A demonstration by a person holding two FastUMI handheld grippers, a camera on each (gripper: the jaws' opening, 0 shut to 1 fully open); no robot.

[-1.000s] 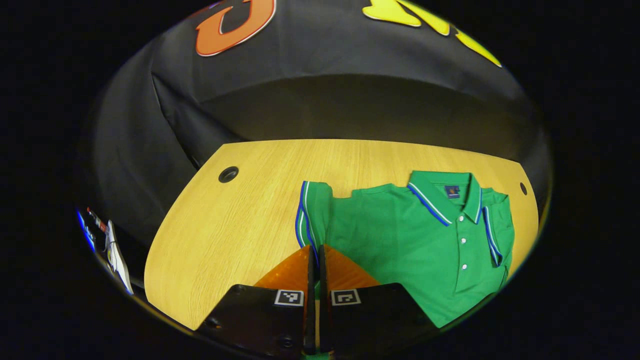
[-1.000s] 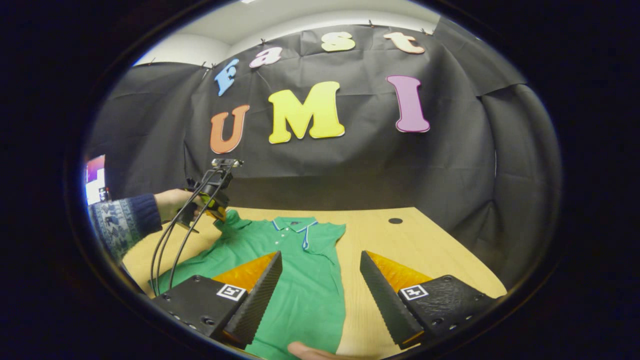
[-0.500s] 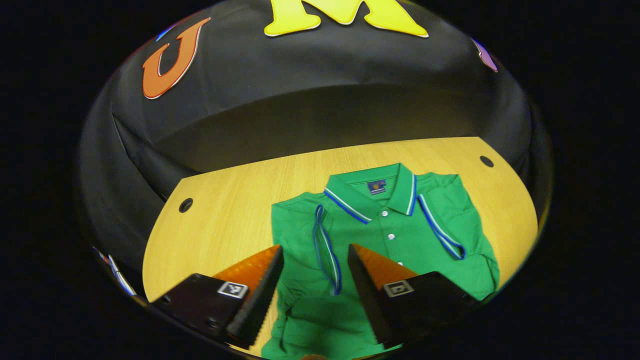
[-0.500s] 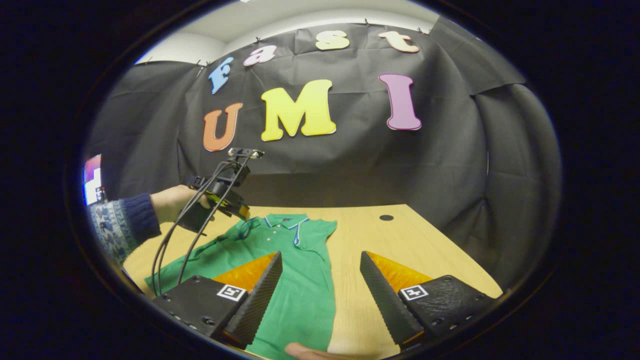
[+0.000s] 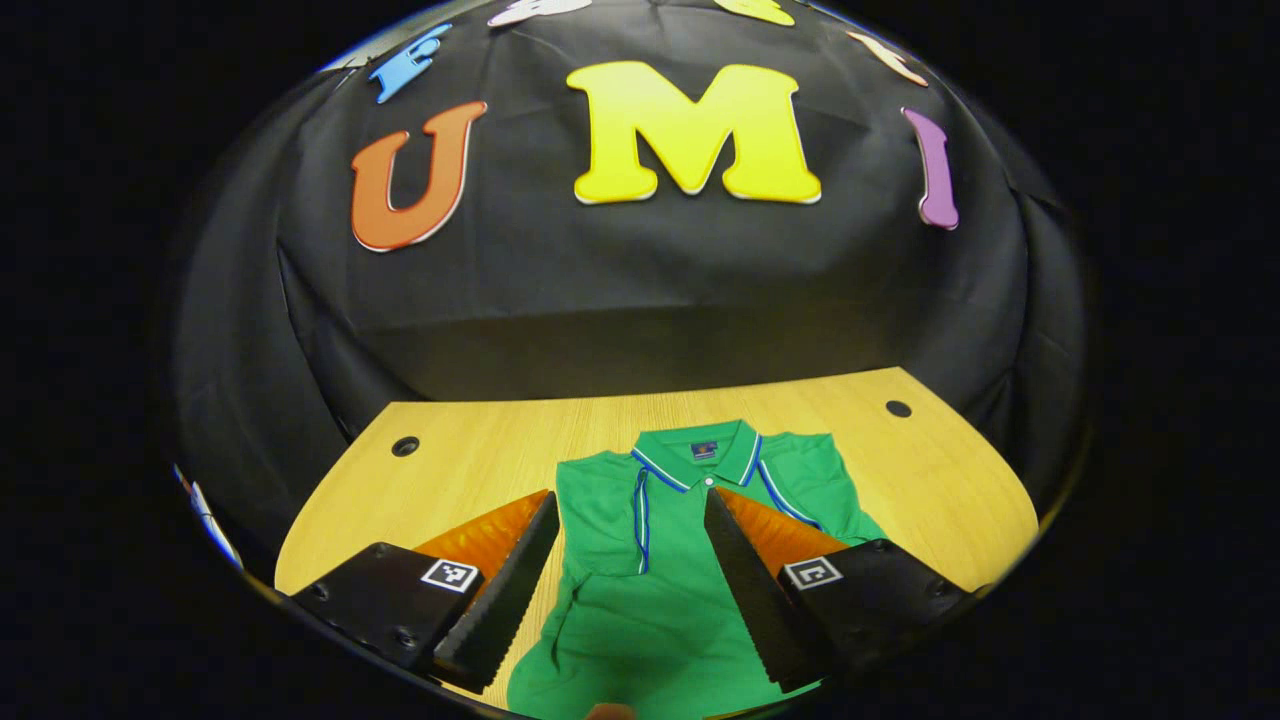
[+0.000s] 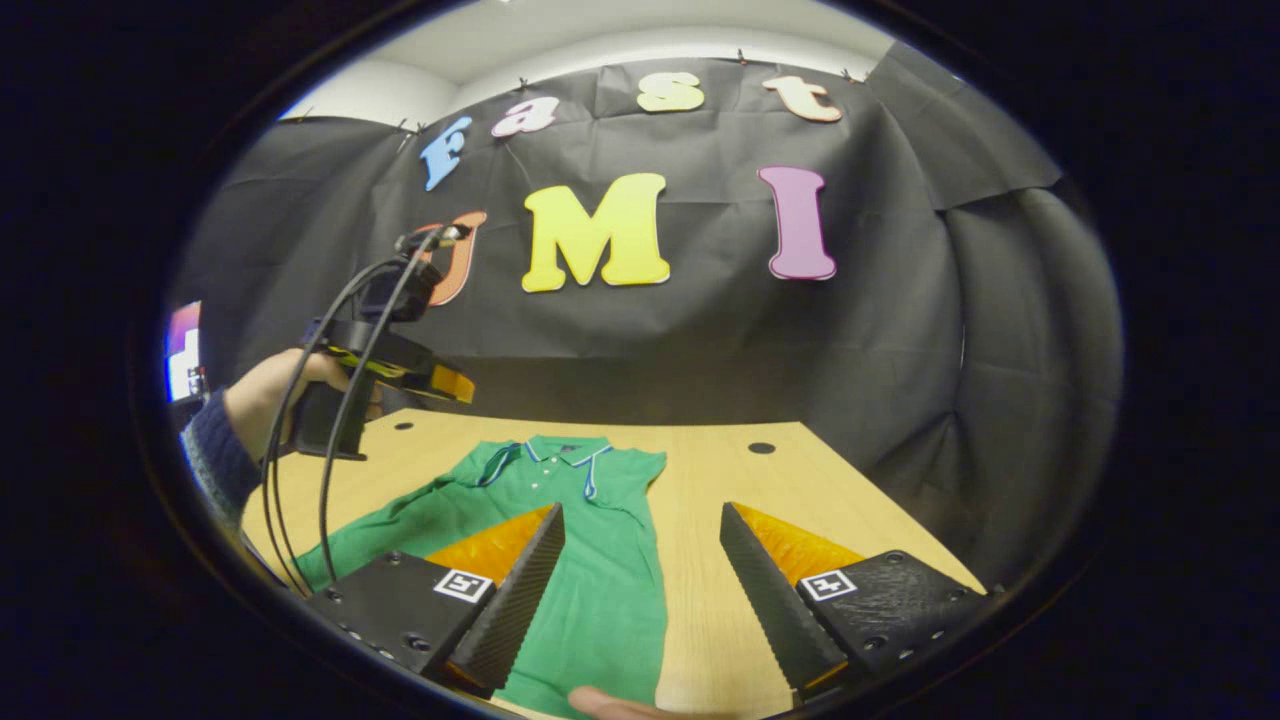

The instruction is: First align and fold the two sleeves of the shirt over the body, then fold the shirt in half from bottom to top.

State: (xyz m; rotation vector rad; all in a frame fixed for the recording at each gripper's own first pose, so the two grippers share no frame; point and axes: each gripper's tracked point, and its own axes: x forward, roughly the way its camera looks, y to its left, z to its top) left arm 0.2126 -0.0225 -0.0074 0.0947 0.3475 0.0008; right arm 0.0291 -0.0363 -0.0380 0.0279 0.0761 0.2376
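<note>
The green polo shirt (image 5: 660, 590) lies face up on the wooden bench (image 5: 470, 460), its collar (image 5: 700, 455) toward the far edge next to the booth wall and its hem toward the near edge. In the left gripper view we see both sleeves laid inward over the body: the left sleeve (image 5: 610, 510) with its striped cuff running lengthwise beside the placket, and the right sleeve (image 5: 800, 490) folded likewise. We judge the sleeve stage complete, leaving the bottom-to-top fold.

The left gripper (image 5: 630, 590) hangs above the shirt's midline with jaws apart and nothing between them, which we read as a release posture after laying cloth down. In the right gripper view this gripper (image 6: 400, 350) appears raised over the bench's left side, held in a hand (image 6: 270, 385), cables trailing below.

The right gripper (image 6: 640, 590) also stands with jaws apart, empty, near the bench's near edge over the shirt's right margin. We take this as a convenient station for reaching the hem. A fingertip (image 6: 600, 703) shows at the bottom of that view.
</note>
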